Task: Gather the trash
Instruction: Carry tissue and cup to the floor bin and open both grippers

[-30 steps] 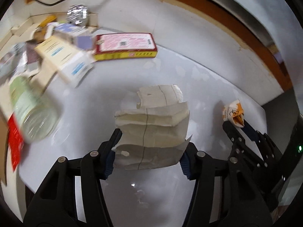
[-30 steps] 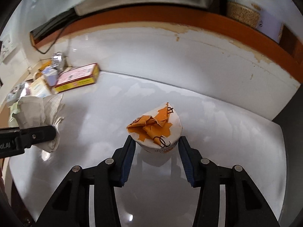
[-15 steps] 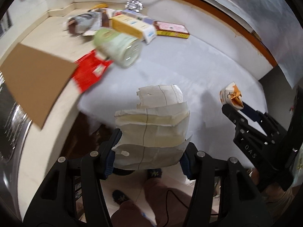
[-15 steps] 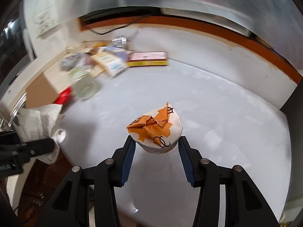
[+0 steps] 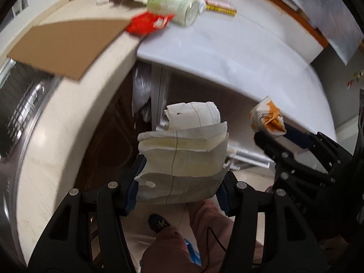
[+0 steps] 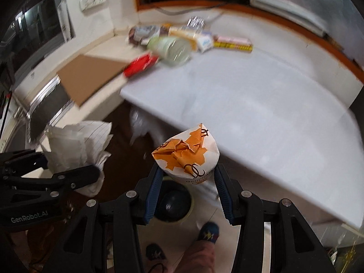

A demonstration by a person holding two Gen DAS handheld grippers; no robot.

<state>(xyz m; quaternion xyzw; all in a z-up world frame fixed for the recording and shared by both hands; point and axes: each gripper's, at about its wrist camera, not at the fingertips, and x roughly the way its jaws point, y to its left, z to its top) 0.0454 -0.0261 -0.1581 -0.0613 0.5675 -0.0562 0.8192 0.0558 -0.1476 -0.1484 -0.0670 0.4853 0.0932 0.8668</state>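
My left gripper [image 5: 179,184] is shut on a wad of crumpled white lined paper [image 5: 182,157], held in the air off the front of the counter; the wad also shows in the right wrist view [image 6: 77,145]. My right gripper [image 6: 186,177] is shut on a crushed white-and-orange paper cup [image 6: 186,157], held above the floor in front of the white counter [image 6: 261,104]. The cup shows at the right of the left wrist view [image 5: 267,119]. A dark round bin [image 6: 174,207] with a yellowish rim sits on the floor right below the cup.
More trash lies at the counter's far left: a green-labelled jar [image 6: 168,50] on its side, a red packet [image 6: 138,64], a brown cardboard sheet [image 6: 88,77], a flat red-and-yellow box [image 6: 234,43], small cartons. A sink [image 5: 20,104] is at left. The person's feet [image 6: 208,231] are below.
Both grippers have pulled back from above the counter and out past its front edge, each keeping its hold. The floor, bin and feet have come into view.
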